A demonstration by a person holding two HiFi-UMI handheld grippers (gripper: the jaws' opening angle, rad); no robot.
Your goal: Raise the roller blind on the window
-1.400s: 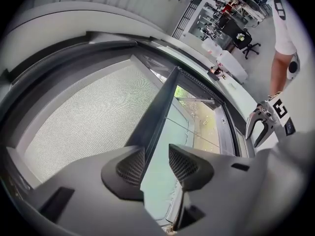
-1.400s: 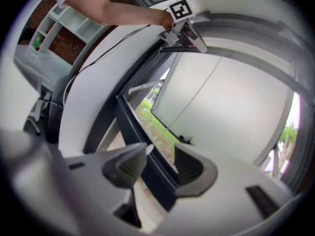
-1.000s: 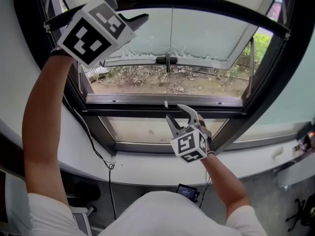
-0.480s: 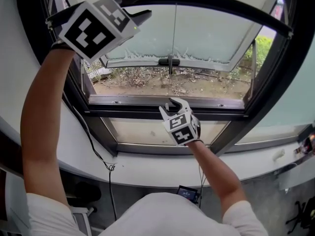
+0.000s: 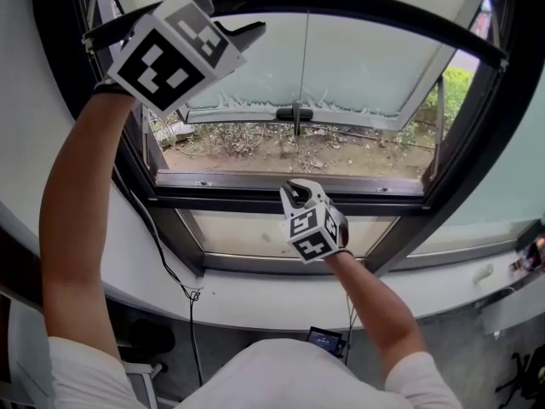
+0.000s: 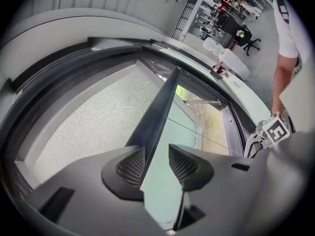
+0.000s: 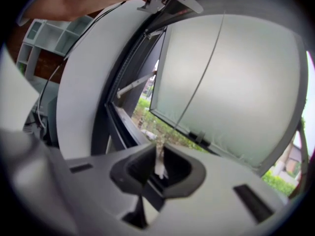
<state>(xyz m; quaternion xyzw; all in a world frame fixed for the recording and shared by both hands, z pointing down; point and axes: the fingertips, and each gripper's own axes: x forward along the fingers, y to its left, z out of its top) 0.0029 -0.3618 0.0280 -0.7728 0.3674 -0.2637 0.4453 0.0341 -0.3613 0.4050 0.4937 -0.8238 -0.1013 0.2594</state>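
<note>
The roller blind's dark bottom bar (image 5: 383, 11) arcs across the top of the window. My left gripper (image 5: 234, 11) is raised to the bar's left end. In the left gripper view the bar (image 6: 157, 112) runs between the open jaws of the left gripper (image 6: 156, 163), close to the left pad, with the mesh blind fabric (image 6: 93, 117) beside it. A thin cord (image 5: 302, 66) hangs down the middle. My right gripper (image 5: 296, 192) sits at the window's lower frame. Its jaws have just been closing, and the right gripper (image 7: 158, 163) is shut on the cord's small white pull tab (image 7: 159, 154).
The frosted window sash (image 5: 358, 66) is tilted outward, with its handle (image 5: 294, 109) at the bottom middle. A white sill (image 5: 255, 301) curves below the frame. A black cable (image 5: 170, 262) hangs at the left, and a small device (image 5: 324, 337) lies on the floor.
My right gripper moved left and forward to the white tab at the lower frame and its wide-open jaws closed on it. The left gripper stayed at the blind's bar.
</note>
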